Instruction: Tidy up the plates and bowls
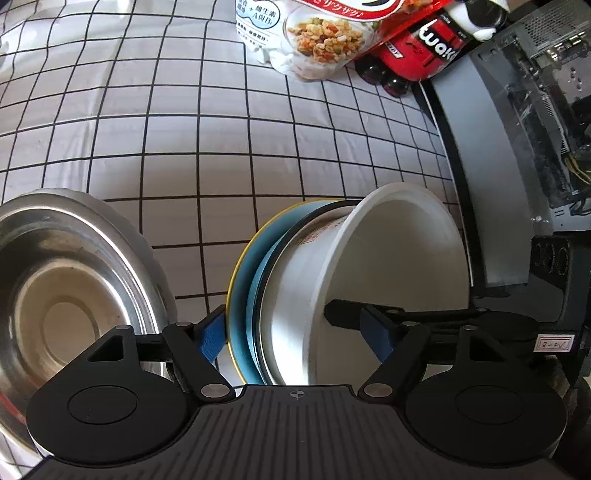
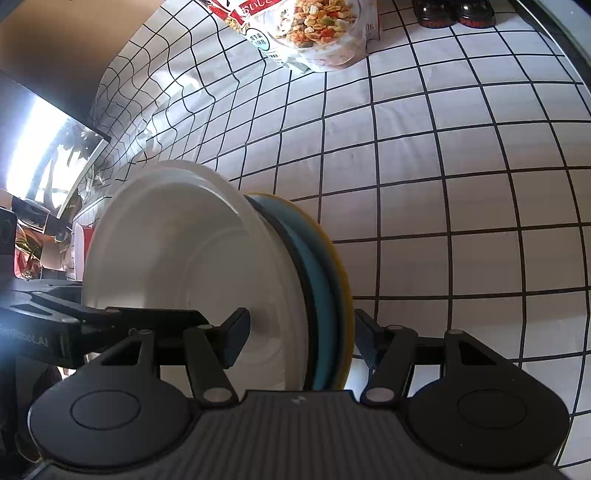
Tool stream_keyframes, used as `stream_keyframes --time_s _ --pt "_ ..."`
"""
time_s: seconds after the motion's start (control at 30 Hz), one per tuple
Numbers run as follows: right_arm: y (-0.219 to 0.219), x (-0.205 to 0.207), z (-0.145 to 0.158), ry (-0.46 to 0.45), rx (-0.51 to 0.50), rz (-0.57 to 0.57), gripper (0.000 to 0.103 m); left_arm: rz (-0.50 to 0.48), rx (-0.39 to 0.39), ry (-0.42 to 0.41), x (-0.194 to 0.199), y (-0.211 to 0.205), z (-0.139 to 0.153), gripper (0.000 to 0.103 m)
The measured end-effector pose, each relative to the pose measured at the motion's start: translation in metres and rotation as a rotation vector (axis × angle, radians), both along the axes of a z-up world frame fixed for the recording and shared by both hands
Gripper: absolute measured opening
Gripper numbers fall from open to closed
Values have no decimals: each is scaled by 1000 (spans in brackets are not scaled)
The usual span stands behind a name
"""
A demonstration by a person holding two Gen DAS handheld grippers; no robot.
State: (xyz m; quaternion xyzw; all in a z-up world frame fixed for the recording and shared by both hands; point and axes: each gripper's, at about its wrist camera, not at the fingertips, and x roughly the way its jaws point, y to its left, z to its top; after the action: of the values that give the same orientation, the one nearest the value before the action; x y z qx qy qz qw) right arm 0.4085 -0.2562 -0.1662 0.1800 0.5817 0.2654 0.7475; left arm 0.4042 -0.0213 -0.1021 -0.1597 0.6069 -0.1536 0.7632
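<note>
A white bowl (image 1: 295, 295) (image 2: 184, 251) nests on a blue plate (image 1: 255, 280) (image 2: 317, 295) and a yellow plate (image 1: 232, 288) (image 2: 341, 280). The stack is tipped on edge above the checked cloth (image 1: 184, 129). My left gripper (image 1: 295, 338) is shut on it, with one blue pad (image 1: 212, 339) against the yellow plate and the other inside the bowl. From the opposite side my right gripper (image 2: 301, 339) clamps the same stack, one finger inside the bowl and one behind the yellow plate. Each gripper's inner finger shows in the other's view.
A steel bowl (image 1: 55, 295) sits upright on the cloth left of the stack. A cereal bag (image 1: 317, 33) (image 2: 314, 29) and dark bottles (image 1: 399, 70) (image 2: 454, 14) stand at the far side. A grey computer case (image 1: 517, 147) lines the right edge.
</note>
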Motion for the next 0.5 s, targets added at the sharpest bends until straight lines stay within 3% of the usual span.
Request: stream_keyframes --time_s 0.5 --pt "6 7 4 26 9 29 63 12 52 6 0 -1 1 75"
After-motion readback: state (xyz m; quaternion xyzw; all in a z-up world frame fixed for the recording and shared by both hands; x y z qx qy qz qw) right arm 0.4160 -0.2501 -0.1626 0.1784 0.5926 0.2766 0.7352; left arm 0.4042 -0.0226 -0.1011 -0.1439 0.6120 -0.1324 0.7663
